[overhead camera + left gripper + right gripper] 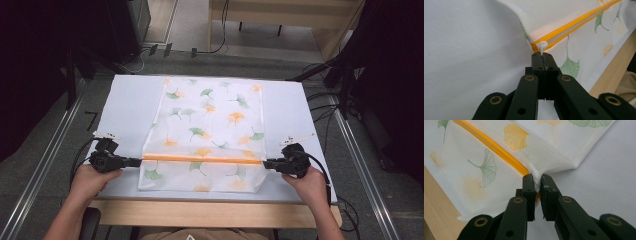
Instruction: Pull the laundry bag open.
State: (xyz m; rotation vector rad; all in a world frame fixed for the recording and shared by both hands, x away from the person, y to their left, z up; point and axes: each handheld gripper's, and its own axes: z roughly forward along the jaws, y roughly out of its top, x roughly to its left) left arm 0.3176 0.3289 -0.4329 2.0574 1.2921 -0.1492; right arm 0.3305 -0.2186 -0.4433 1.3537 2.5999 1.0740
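White mesh zip bag point(207, 135) printed with green and orange ginkgo leaves lies flat on the pale surface point(125, 105); left claw point(136, 162) pinches its white zipper pull point(541, 46), right claw point(268, 163) grips the orange zipper's point(202, 159) far end.

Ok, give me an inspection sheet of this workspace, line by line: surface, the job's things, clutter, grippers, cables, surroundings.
Surface: white sheet over a wooden table, flat.
Job's things: white mesh zip bag with a ginkgo leaf print lies flat; its orange zipper runs across near the front; a white zipper pull sits at the left end.
Clutter: nothing seen.
Grippers: left gripper shut on the zipper pull; right gripper pinches the bag's fabric at the zipper's right end.
Cables: black cables trail from both grippers; more lie on the floor at right.
Surroundings: grey floor, metal rails on both sides, a wooden frame behind.
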